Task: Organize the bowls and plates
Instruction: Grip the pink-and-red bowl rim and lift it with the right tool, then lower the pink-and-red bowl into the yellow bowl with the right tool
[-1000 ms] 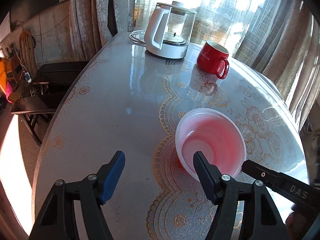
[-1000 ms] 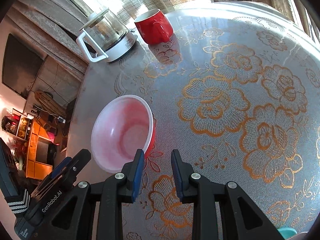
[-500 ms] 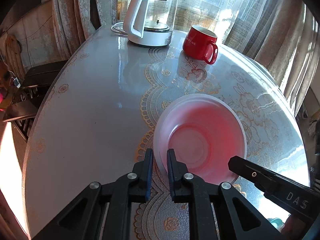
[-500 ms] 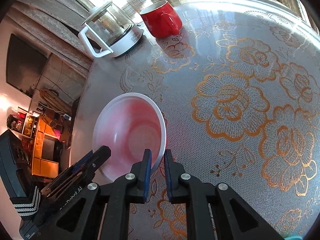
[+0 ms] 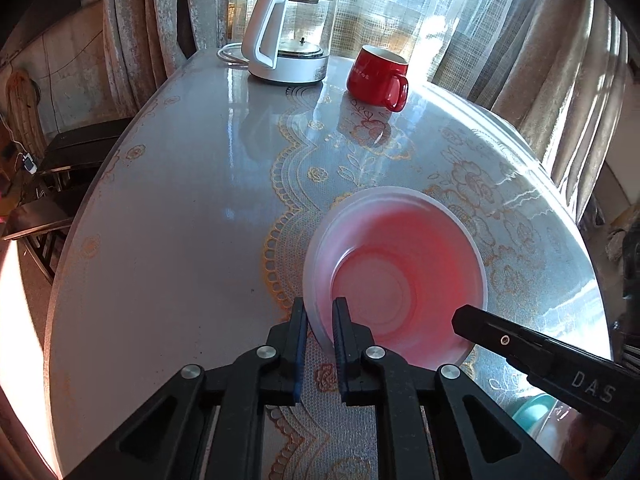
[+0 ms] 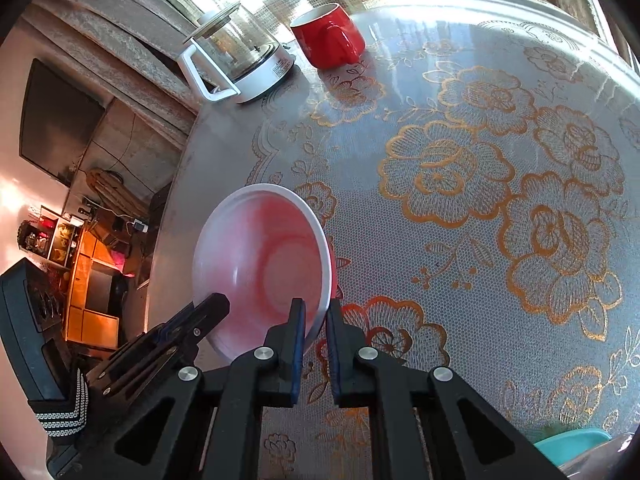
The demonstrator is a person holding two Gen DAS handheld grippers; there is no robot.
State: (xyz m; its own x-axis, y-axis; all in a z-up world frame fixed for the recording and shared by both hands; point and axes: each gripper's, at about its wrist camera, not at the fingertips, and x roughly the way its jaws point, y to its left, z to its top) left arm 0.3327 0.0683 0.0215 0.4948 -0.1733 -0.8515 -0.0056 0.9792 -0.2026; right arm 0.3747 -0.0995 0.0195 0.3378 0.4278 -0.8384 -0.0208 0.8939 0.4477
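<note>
Pinching opposite rims, the pink bowl (image 5: 400,276) is gripped by left gripper (image 5: 320,320) & right gripper (image 6: 316,320); sorting judged barely begun, teal dish (image 6: 572,442) untouched.

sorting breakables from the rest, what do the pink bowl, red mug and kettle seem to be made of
Bowl: probably thin plastic, since light glows pink through its matte wall. Mug: likely glazed ceramic, thick-walled and glossy. Kettle: see-through jug, glass by the look of it, with a white handle and base, seemingly plastic.
</note>
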